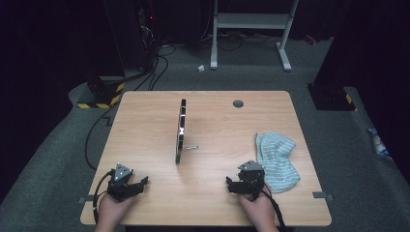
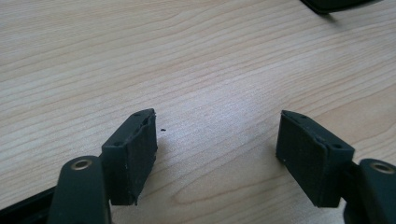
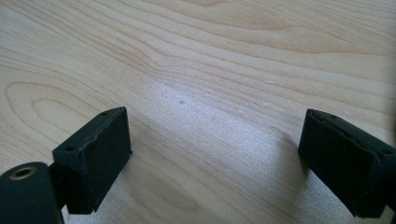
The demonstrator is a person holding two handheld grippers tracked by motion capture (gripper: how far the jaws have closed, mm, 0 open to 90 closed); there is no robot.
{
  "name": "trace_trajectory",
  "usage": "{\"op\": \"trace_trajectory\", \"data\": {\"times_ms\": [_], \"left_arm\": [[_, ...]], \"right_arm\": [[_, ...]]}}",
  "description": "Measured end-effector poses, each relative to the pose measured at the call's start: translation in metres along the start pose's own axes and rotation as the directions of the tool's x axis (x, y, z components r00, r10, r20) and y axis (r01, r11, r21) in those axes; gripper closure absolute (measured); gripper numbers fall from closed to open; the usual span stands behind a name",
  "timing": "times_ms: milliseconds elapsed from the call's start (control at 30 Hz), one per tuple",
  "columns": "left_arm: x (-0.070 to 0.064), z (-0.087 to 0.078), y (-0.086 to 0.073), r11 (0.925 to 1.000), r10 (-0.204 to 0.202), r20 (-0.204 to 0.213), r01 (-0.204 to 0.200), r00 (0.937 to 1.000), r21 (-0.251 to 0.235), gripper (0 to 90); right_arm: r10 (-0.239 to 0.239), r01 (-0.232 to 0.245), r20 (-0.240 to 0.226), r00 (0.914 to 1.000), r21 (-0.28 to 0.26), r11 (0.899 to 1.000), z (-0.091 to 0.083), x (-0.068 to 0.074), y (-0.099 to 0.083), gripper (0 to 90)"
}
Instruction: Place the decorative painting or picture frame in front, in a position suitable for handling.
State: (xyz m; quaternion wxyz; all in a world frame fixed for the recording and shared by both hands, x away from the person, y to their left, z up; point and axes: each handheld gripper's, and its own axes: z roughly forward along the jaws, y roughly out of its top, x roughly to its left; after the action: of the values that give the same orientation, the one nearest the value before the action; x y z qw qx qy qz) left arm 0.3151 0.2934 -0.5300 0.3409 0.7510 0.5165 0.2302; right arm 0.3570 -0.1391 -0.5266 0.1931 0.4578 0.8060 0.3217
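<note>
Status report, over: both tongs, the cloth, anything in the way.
Left tongs open, empty, over bare table. Right tongs open, empty, beside striped cloth. Cloth crumpled, untouched. Upright black ring on stand mid-table, clear of cloth.

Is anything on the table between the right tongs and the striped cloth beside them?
Nothing visible does. The right tongs sit open at the near edge of the table, and the striped cloth lies just to their right, its near corner almost against them.

Your high view looked forward and down from above your side, taking in the whole table [image 1: 145, 145] from afar. Your two gripper views rode low, very close to the wood, each facing along its own jaws; all three shared that tabletop.
</note>
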Motion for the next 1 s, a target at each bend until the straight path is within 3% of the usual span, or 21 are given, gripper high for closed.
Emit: {"op": "trace_trajectory", "data": {"times_ms": [167,600,1000], "left_arm": [[0.0001,-0.0017,-0.0016,0.9998,-0.018,-0.002,0.018,0.9998,-0.004,28.3],[-0.0029,-0.0031,-0.0028,0.9999,-0.010,-0.018,0.010,0.9998,0.003,27.2],[-0.0010,-0.0018,-0.0016,1.0000,-0.002,0.008,0.002,1.0000,0.001,27.1]], "right_arm": [[-0.006,0.006,-0.004,1.0000,-0.001,1.000,0.0000,-0.0002,-0.0002,9.0],[-0.014,0.014,-0.022,0.9997,-0.001,1.000,-0.0027,-0.0006,-0.0027,9.2],[-0.017,0.017,-0.022,0.9996,-0.002,1.000,-0.0023,-0.0005,-0.0023,9.4]]}}
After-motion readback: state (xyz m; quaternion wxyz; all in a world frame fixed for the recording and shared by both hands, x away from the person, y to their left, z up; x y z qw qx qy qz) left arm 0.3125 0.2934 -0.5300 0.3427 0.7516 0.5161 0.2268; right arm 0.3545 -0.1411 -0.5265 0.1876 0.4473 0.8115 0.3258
